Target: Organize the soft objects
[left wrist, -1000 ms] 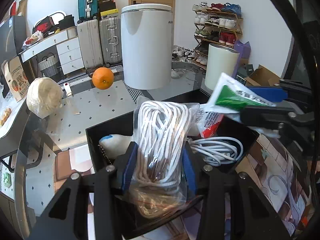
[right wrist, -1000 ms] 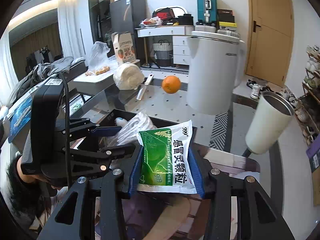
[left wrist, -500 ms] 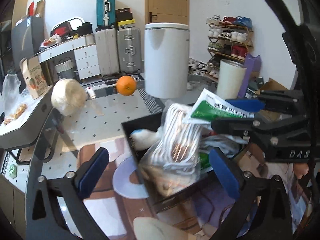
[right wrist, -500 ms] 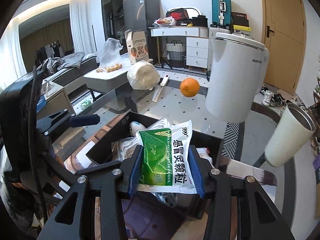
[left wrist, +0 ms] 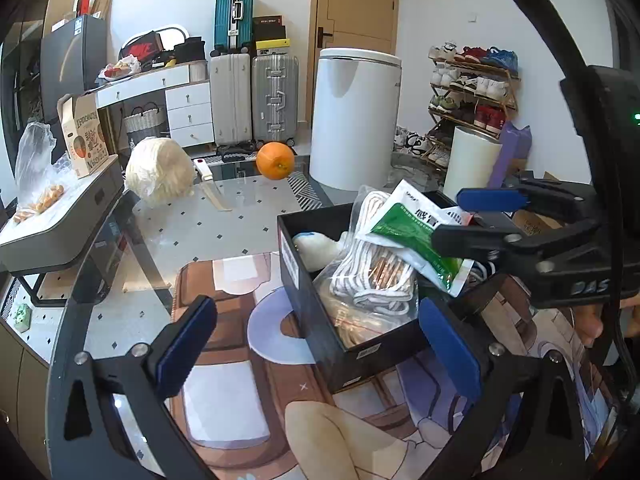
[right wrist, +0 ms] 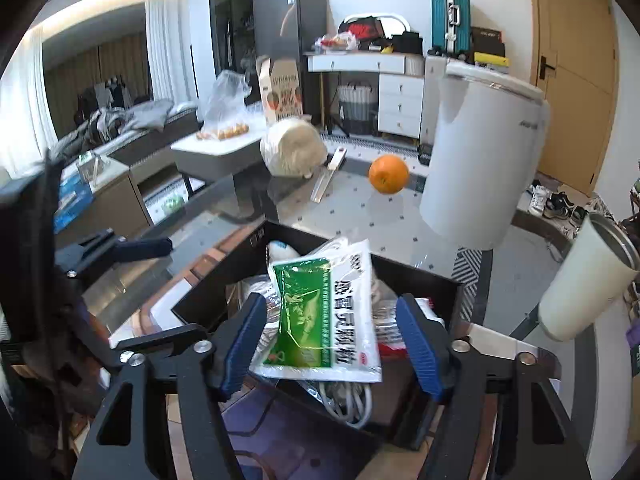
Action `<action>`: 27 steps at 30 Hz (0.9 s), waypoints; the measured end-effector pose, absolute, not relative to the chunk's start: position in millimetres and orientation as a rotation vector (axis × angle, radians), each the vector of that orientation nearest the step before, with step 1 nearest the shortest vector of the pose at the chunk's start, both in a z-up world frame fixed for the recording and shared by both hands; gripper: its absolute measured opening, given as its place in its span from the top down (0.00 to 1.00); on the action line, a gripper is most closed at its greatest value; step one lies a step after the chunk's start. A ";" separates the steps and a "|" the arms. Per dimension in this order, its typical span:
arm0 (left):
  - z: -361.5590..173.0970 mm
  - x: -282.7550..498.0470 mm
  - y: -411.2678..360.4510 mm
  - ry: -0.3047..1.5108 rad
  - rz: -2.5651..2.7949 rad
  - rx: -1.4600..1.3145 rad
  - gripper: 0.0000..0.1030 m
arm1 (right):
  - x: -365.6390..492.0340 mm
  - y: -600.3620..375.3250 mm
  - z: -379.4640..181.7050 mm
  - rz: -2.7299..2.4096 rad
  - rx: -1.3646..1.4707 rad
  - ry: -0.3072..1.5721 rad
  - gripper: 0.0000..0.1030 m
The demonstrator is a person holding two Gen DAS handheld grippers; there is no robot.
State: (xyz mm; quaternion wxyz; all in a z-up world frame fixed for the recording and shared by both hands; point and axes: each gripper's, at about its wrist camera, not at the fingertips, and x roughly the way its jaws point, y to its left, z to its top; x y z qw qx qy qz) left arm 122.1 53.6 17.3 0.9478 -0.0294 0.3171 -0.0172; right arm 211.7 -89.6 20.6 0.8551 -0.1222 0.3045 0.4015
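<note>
Looking back a second, we find the left gripper (left wrist: pixel 316 340) no longer clamps the bagged white rope (left wrist: pixel 370 268); its jaws have just been opening and stand wide, clear of the rope in the black box (left wrist: pixel 308 280). The right gripper (right wrist: pixel 332 344) jaws have just been opening too, and the green sachet (right wrist: pixel 320 320) sits loose between them over the box.

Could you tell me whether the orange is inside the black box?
No, the orange sits on the glass table well beyond the black box, which holds the bagged rope and packet.
</note>
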 end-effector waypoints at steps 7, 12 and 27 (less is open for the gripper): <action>18.3 120.9 51.0 0.629 -0.037 -0.069 0.01 | 223.2 -93.8 8.7 0.761 -0.277 0.688 0.31; 20.2 115.6 49.8 0.609 -0.032 -0.072 0.01 | 222.6 -90.1 3.0 0.734 -0.294 0.675 0.22; 21.7 99.7 48.1 0.521 0.047 -0.064 0.00 | 183.3 -125.5 17.1 0.724 -0.213 0.549 0.01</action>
